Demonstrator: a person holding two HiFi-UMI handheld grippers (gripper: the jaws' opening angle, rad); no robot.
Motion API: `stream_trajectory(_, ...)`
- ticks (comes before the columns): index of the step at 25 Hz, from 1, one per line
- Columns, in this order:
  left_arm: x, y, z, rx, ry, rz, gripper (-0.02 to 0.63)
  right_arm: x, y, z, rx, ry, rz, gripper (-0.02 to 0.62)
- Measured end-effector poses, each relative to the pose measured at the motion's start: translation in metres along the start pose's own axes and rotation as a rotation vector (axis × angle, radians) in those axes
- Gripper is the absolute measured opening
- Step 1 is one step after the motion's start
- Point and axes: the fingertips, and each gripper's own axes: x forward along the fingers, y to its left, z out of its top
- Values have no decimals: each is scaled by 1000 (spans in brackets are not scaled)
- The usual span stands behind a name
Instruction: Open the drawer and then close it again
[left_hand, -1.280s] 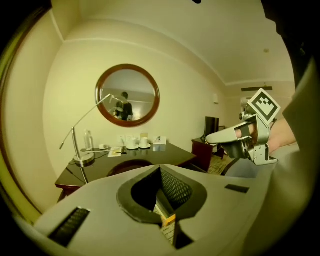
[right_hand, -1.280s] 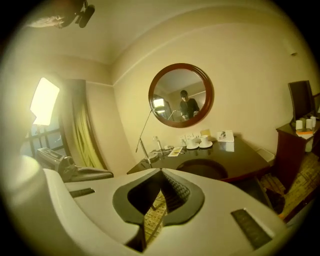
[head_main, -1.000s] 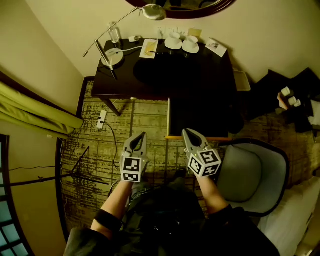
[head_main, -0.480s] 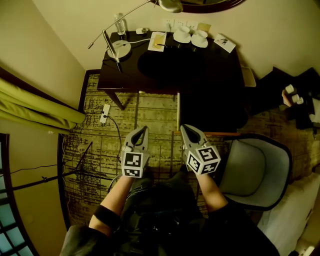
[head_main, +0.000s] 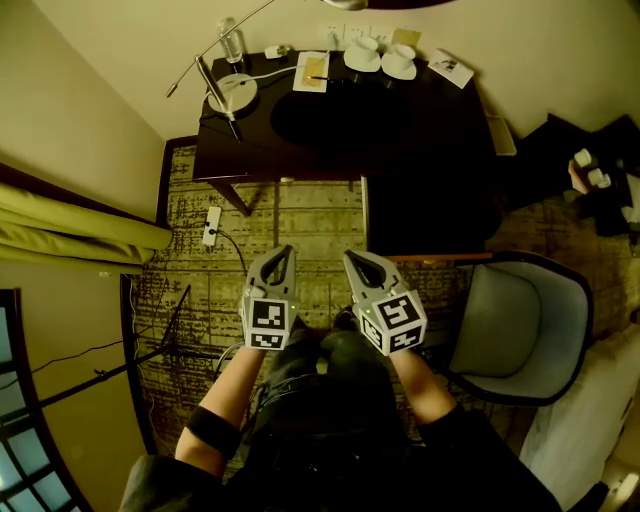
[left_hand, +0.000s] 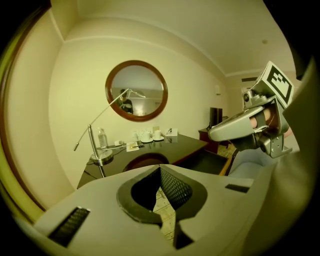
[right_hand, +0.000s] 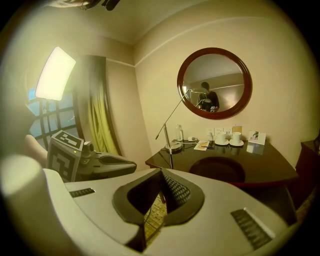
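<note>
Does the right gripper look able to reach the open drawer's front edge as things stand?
Probably yes. The right gripper, jaws shut, is near the left end of the drawer front, and nothing shows between them. The chair stands off to the side.

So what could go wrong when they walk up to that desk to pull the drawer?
1. A power strip and its cable lie on the carpet to the person's left; a foot could catch there.
2. The chair sits close on the right, so an elbow might bump it.
3. Cups, a bottle and a tall lamp stand on the desk; a hard tug at the drawer could rattle them.
</note>
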Motion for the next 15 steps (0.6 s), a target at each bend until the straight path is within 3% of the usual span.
stream_trajectory(8, 27, 14, -11, 164, 24, 77, 28, 38, -11, -13, -32, 17, 127, 0)
stream_trajectory(15, 57, 24, -39, 333, 54, 10, 60, 61, -14, -30, 12, 8, 107, 0)
